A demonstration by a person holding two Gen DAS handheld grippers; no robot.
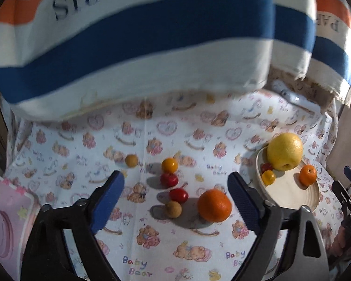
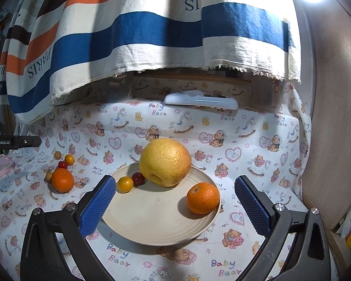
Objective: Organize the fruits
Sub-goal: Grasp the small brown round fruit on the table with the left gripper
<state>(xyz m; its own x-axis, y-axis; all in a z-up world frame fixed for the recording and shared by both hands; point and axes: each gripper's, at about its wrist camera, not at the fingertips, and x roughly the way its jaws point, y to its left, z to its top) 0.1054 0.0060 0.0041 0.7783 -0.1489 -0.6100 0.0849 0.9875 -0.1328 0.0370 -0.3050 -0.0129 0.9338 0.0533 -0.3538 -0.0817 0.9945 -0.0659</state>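
Observation:
A cream plate (image 2: 152,222) holds a big yellow grapefruit (image 2: 165,162), an orange (image 2: 203,197), a small yellow fruit (image 2: 125,184) and a small red fruit (image 2: 138,178). My right gripper (image 2: 175,205) is open and empty above the plate's near part. In the left wrist view the plate (image 1: 290,199) is at the right. On the cloth lie an orange (image 1: 214,205), two red fruits (image 1: 169,179) (image 1: 178,195), a brown fruit (image 1: 173,208) and two small yellow-orange fruits (image 1: 169,165) (image 1: 131,160). My left gripper (image 1: 175,199) is open and empty above them.
A striped "PARIS" cloth (image 1: 128,46) hangs over the back. A white remote (image 2: 200,100) lies at the back under it. A pink case (image 1: 7,222) sits at the left edge. A wooden panel (image 2: 334,117) stands at the right.

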